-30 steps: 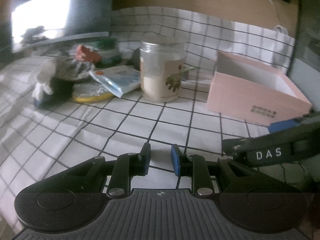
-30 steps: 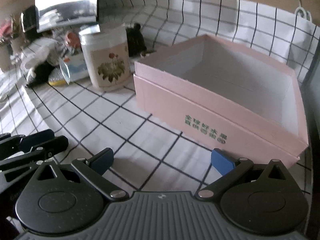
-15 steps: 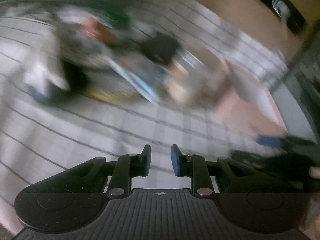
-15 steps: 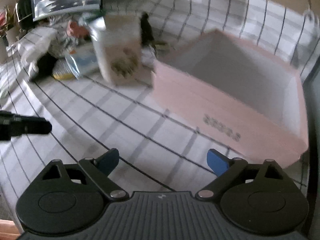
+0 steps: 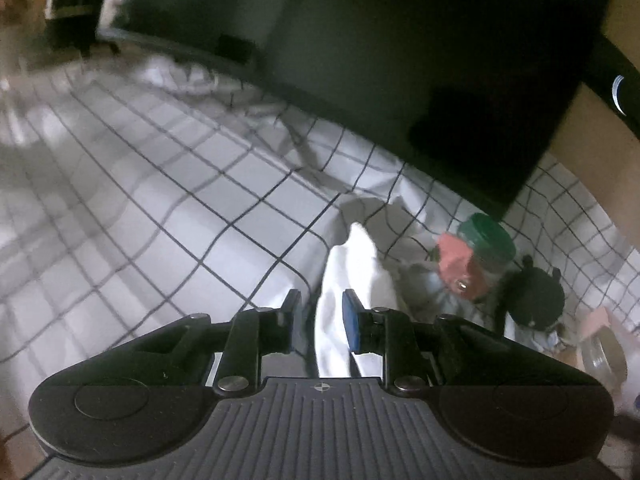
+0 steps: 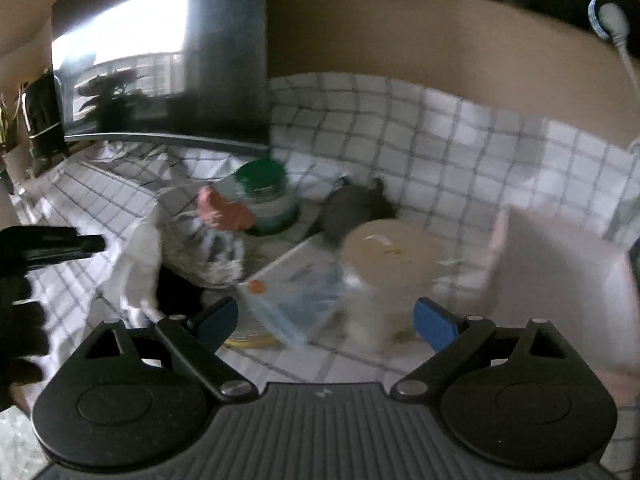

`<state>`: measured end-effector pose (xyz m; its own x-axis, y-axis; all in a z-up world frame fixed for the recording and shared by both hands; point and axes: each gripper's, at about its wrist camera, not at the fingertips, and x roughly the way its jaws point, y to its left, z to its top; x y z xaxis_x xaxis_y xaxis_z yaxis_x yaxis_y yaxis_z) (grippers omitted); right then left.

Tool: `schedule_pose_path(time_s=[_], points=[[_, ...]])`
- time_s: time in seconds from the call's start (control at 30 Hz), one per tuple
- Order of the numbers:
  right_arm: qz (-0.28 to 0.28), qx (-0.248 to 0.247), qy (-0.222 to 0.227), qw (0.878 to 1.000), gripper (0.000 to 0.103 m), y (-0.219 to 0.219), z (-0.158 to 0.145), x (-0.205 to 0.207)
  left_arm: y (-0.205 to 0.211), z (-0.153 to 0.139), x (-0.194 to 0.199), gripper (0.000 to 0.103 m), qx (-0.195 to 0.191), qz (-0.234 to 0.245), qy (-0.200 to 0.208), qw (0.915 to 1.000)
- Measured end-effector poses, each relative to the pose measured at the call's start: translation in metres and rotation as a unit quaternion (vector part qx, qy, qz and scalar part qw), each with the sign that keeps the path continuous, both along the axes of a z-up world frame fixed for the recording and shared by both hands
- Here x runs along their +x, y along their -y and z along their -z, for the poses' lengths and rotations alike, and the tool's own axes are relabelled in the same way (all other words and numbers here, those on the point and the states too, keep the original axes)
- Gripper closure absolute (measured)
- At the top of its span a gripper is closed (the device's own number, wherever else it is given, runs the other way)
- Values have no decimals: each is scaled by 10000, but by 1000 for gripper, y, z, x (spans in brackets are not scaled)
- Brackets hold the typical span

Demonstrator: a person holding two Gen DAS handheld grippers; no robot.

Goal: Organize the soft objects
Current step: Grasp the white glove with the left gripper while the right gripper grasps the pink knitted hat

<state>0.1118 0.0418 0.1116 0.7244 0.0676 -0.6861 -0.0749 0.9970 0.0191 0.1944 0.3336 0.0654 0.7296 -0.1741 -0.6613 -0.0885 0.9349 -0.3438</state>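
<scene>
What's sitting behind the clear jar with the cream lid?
Directly behind the clear jar lies a dark plush toy, on the checked cloth. The jar's lid hides the toy's lower part, and blur leaves its shape unclear.

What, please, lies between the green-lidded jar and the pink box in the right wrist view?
In the right wrist view, a dark plush toy lies between the green-lidded jar and the pink box.

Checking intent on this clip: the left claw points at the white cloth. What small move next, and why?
Probably widen the left claw first: its jaws stand only narrowly apart, and the white cloth just ahead looks broader than that gap.
</scene>
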Motion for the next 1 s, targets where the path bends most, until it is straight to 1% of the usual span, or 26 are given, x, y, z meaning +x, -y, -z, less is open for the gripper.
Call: schedule_pose_path(time_s=[0.07,0.1,0.17,0.23,0.33,0.37,0.4,0.47,0.57,0.63,0.73,0.8,0.87,0.93,0.97,1.0], points=[[7,-273,-29,9996,8,-13,4,-1,-13,11,10,78,-511,160,-101,9985],[5,-369,-34,9993,8,-19,5,-3,-18,17,17,78,-828,259,-156,9961],[17,-418,-94,9991,8,-27,7,-3,-22,24,27,78,-1074,344,-188,9934],[-33,-499,-157,9986,8,-36,9,-1,-22,25,29,78,-1073,436,-122,9932],[-294,-632,-112,9975,18,-55,13,12,-22,25,27,78,-980,573,-40,9935],[-389,-668,-91,9970,27,-62,15,18,-23,26,26,78,-935,545,-57,9941],[-523,-718,-69,9960,41,-72,18,26,-24,28,25,78,-920,507,-119,9944],[-678,-710,-66,9952,57,-88,22,43,-29,29,22,78,-902,523,-243,9942],[-855,-389,12,9956,57,-107,28,68,-38,22,12,78,-724,610,-250,9952],[-1010,-321,4,9944,57,-121,39,82,-47,14,6,78,-733,627,-187,9952],[-1320,-83,-298,9908,62,-140,57,93,-52,1,-1,78,-805,907,-15,9926],[-1534,108,-405,9873,63,-152,65,91,-48,-4,-2,78,-724,1112,42,9912],[-1661,-69,-259,9857,63,-166,66,82,-39,-4,0,78,-630,1207,12,9907],[-1905,-122,-245,9813,63,-175,67,74,-29,-1,3,78,-550,1199,-67,9912],[-1973,-170,-228,9799,63,-177,67,72,-23,3,5,78,-438,1158,-120,9922],[-2039,-239,-202,9785,63,-178,67,70,-17,6,8,78,-243,1103,-192,9934]])
